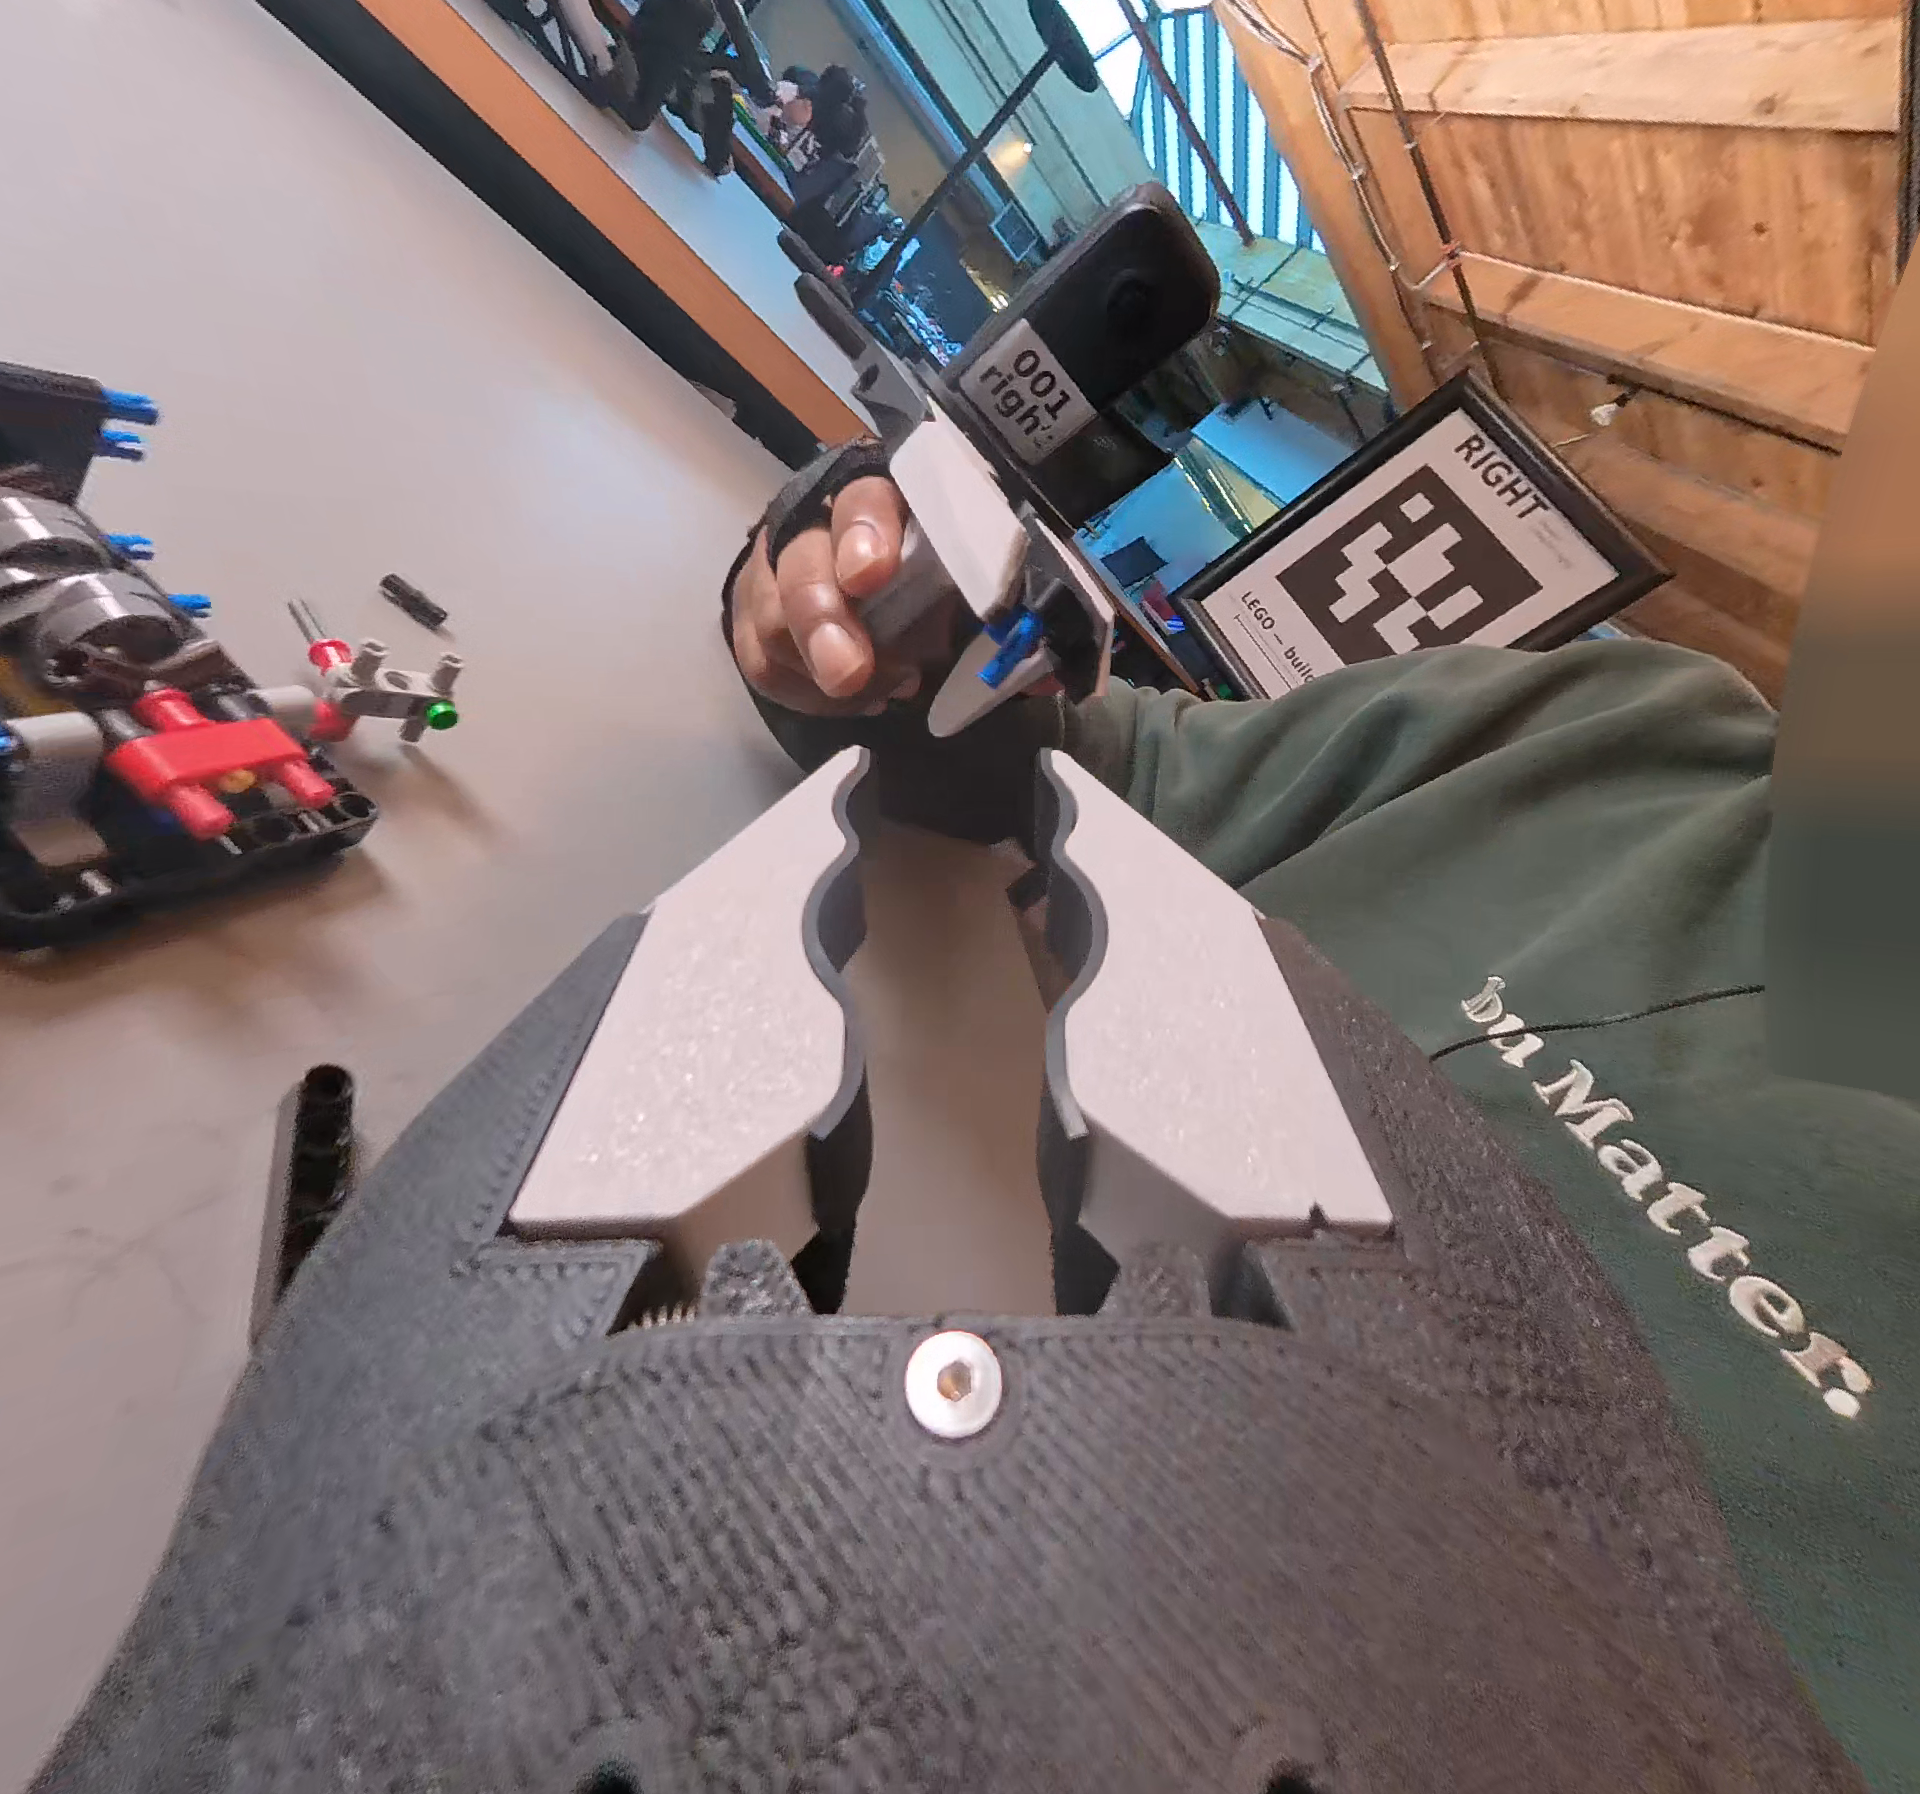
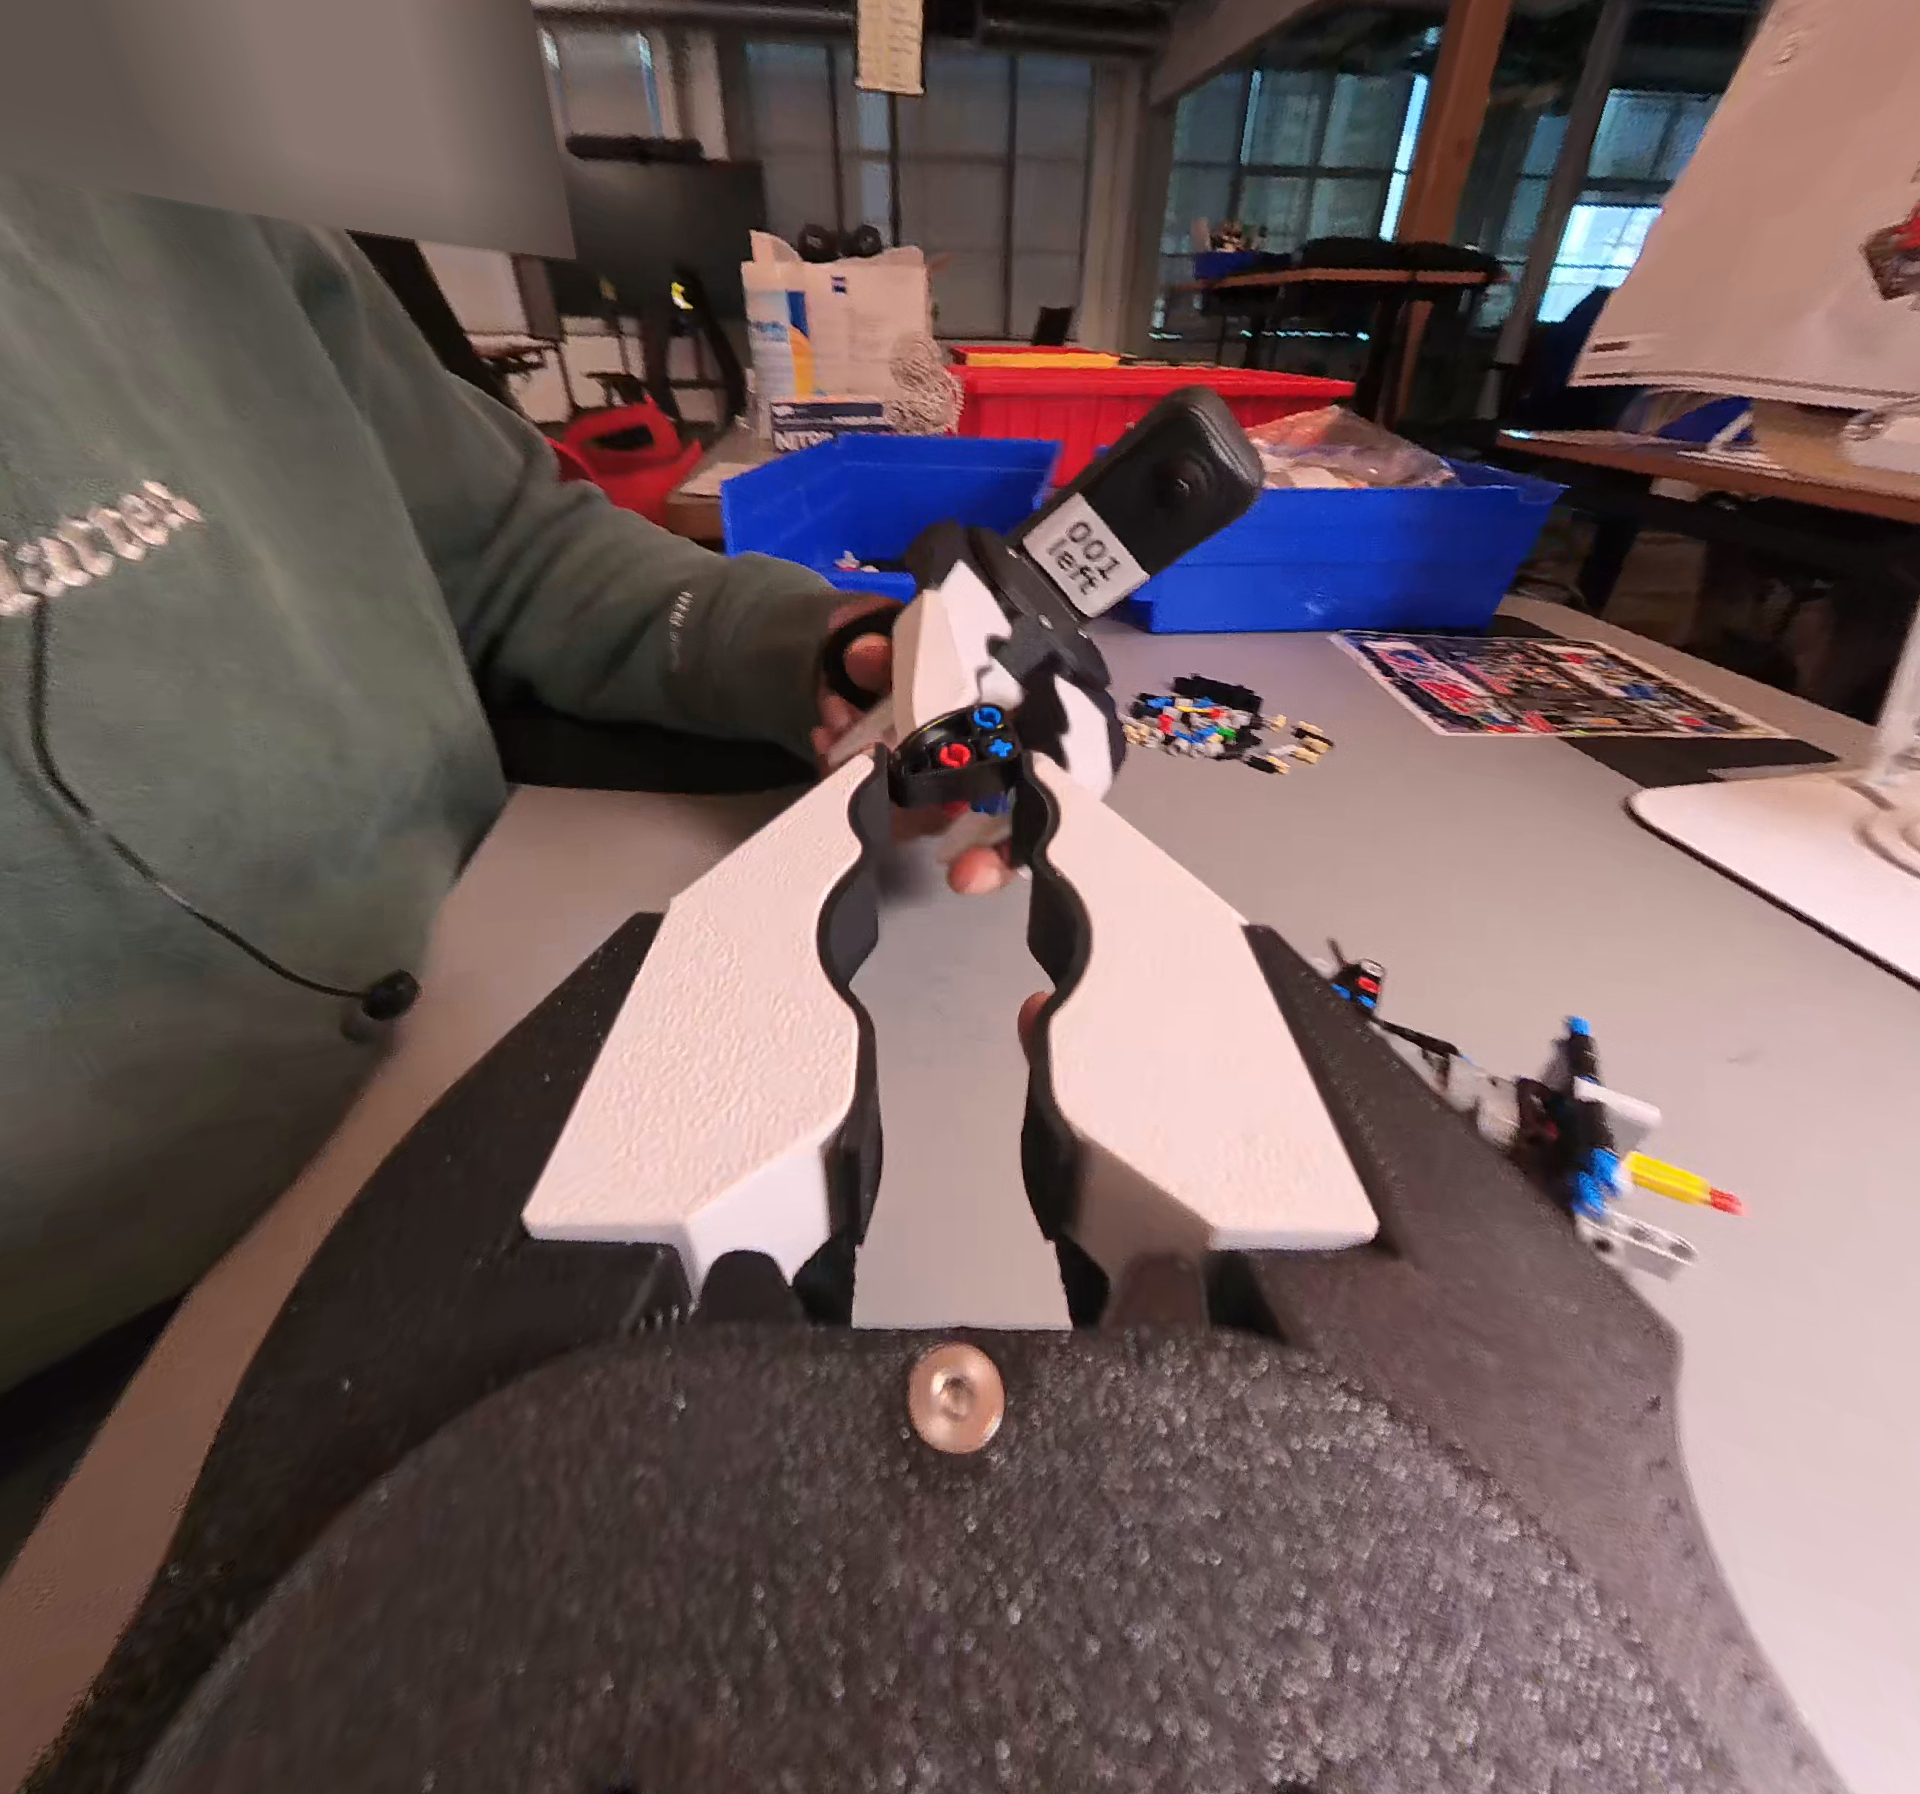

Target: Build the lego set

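Grey plastic fingers of your left gripper [image 1: 951,778] stand apart in the left wrist view, released, with nothing between them. Straight beyond them your gloved right hand [image 1: 821,601] grips the right gripper [image 1: 1013,664], which is clenched on a small lego piece [image 1: 1003,653]; only its blue pins show clearly from here. Well to the left of that piece, down on the grey bench [image 1: 416,342], lies the partly built model [image 1: 156,757] on its black frame, with red and grey parts on top. A loose grey connector with a green tip [image 1: 400,690] lies between the model and the held piece, just beside the model. To the right of the piece is your green sleeve [image 1: 1403,788].

In the right wrist view, the same lego piece [image 2: 951,757] sits between the tips of your right gripper [image 2: 951,794], black with red and blue pins in its holes, held above the bench [image 2: 1403,861]. Just behind the piece, your left gripper [image 2: 1013,705] is tilted, its white fingers spread. To the right of the piece a heap of loose parts [image 2: 1205,716] lies on the bench, with a printed sheet [image 2: 1548,690] farther right. Nearer you and right of the piece rests a small sub-assembly [image 2: 1590,1142] with a yellow pin. Behind the piece stand blue bins [image 2: 1351,549].
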